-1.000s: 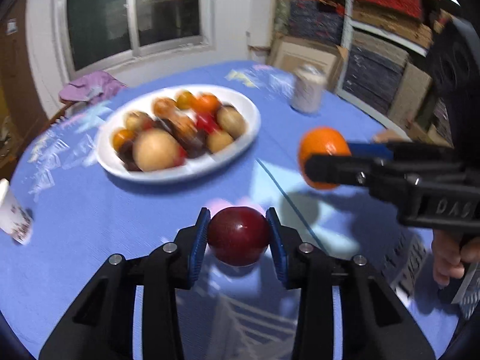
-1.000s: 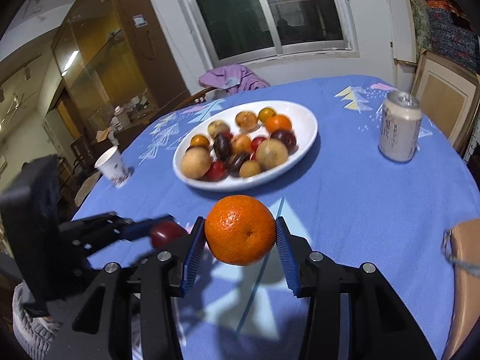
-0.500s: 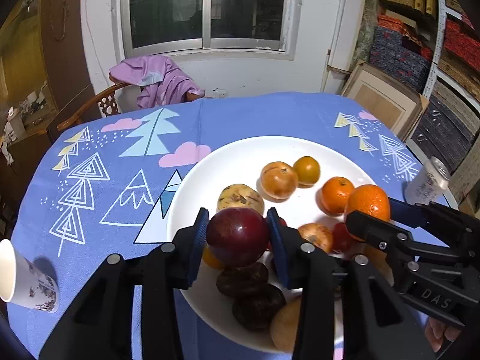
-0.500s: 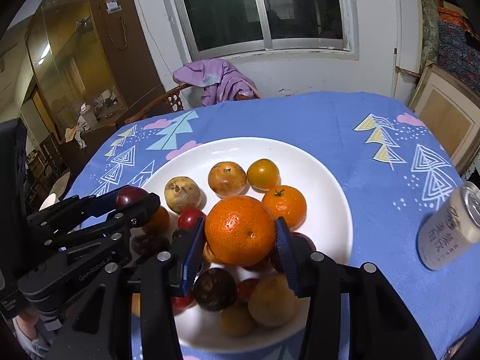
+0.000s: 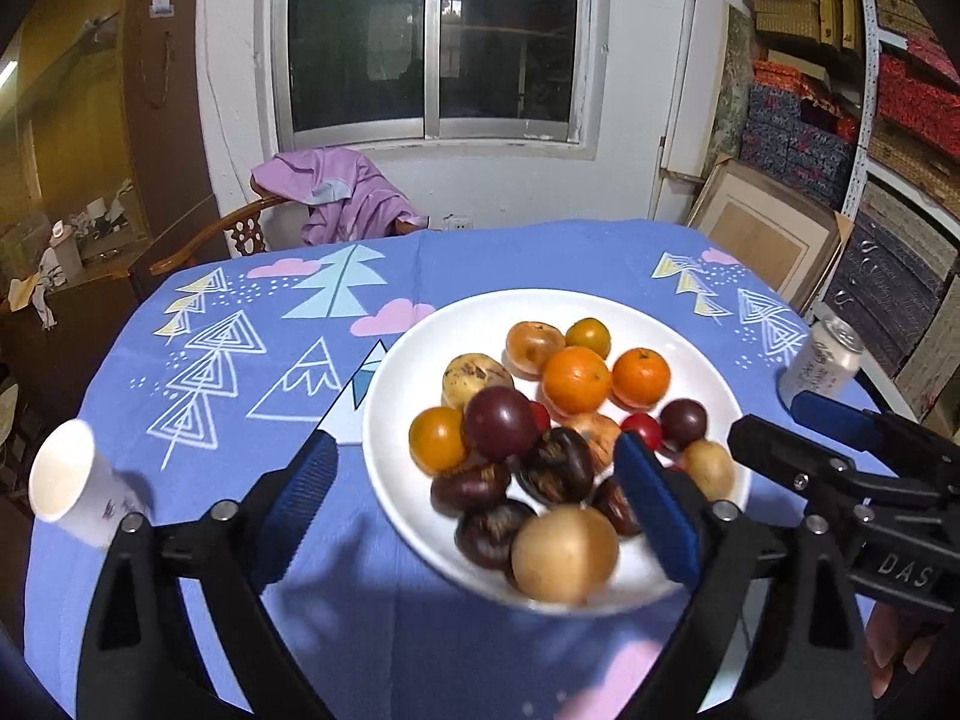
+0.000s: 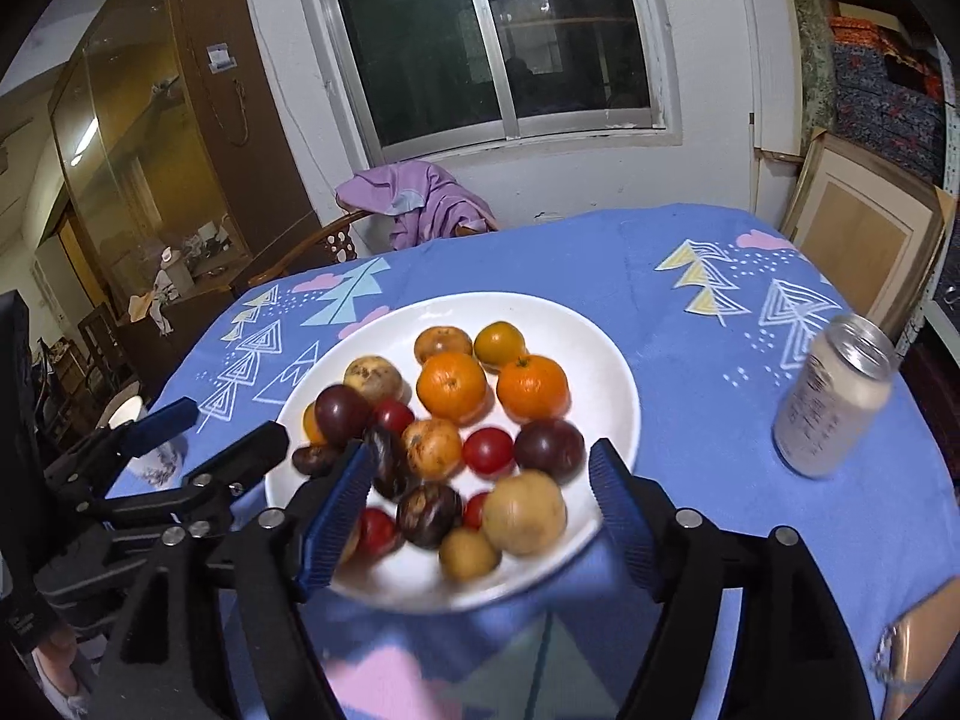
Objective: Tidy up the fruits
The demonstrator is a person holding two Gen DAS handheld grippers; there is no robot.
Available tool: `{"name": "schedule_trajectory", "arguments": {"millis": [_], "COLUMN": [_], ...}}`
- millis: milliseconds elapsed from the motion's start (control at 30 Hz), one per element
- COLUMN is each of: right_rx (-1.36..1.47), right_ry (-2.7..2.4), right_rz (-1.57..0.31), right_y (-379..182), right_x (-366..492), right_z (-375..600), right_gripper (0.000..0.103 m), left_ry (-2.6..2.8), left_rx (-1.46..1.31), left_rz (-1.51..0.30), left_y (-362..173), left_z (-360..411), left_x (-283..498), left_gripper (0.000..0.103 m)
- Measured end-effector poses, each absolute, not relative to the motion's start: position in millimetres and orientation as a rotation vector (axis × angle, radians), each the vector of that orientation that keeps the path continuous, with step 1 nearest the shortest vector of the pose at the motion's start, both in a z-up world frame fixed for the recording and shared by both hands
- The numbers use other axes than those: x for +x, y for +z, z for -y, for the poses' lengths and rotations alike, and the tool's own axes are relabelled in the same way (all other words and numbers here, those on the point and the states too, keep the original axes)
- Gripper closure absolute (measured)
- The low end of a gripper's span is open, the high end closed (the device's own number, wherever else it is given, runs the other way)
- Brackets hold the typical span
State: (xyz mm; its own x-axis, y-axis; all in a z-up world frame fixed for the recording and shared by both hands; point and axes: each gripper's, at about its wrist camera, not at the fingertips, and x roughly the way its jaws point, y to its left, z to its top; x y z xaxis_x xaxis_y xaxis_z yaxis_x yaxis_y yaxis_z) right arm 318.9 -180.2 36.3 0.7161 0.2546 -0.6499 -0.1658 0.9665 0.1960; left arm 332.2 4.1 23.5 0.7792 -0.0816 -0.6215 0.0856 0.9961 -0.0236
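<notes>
A white plate [image 5: 690, 354] [image 6: 576, 330] on the blue tablecloth holds several fruits. A dark red plum [image 5: 501, 423] [image 6: 341, 414] lies at the plate's left side. An orange [image 5: 576, 378] [image 6: 451, 385] lies near the middle, beside another orange [image 5: 640, 376] [image 6: 533, 387]. My left gripper [image 5: 480, 504] is open and empty, above the plate's near edge. My right gripper [image 6: 480, 510] is open and empty, also above the near edge. Each gripper shows in the other's view, the right one [image 5: 840, 438] and the left one [image 6: 174, 438].
A drink can [image 5: 822, 360] [image 6: 834, 396] stands right of the plate. A paper cup [image 5: 78, 486] lies on its side at the table's left edge. A chair with purple cloth [image 5: 342, 198] stands behind the table. Shelves and a framed board [image 5: 762, 240] are at the right.
Both grippers have opened. The plum has left my left gripper and the orange my right one; both now lie on the plate. Both grippers have drawn back a little.
</notes>
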Motion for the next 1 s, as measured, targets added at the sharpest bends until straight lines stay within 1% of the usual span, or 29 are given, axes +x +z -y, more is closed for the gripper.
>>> {"name": "schedule_trajectory", "arguments": {"millis": [100,200,300,467,567,733,1000], "right_rx": [0.12,0.115,0.127,0.094,0.049,-0.013,-0.051], "right_ry": [0.225,0.201,0.168,0.147,0.117,0.1,0.122], "right_rz": [-0.725,-0.705,-0.671,-0.629,-0.617,-0.574,-0.59], "right_y": [38,39,39,31,28,30,26], "right_x": [287,257,226,193,187,181,179], "right_z": [186,191,198,201,197,193,185], "right_gripper": [0.017,0.01,0.003,0.003,0.003,0.003,0.003], "left_ry": [-0.09,-0.066,-0.04,0.015,0.007,-0.022,-0.048], "left_rx": [0.009,0.013,0.024,0.053,0.034,0.007,-0.02], "left_rz": [-0.66,-0.645,-0.633,-0.603,-0.6,-0.601,-0.649], "left_y": [27,28,25,18,16,16,12], "left_z": [-4,-4,-5,-9,-13,-19,-18], "left_x": [299,266,235,196,187,185,190], "left_gripper": [0.008,0.005,0.005,0.004,0.004,0.004,0.004]}}
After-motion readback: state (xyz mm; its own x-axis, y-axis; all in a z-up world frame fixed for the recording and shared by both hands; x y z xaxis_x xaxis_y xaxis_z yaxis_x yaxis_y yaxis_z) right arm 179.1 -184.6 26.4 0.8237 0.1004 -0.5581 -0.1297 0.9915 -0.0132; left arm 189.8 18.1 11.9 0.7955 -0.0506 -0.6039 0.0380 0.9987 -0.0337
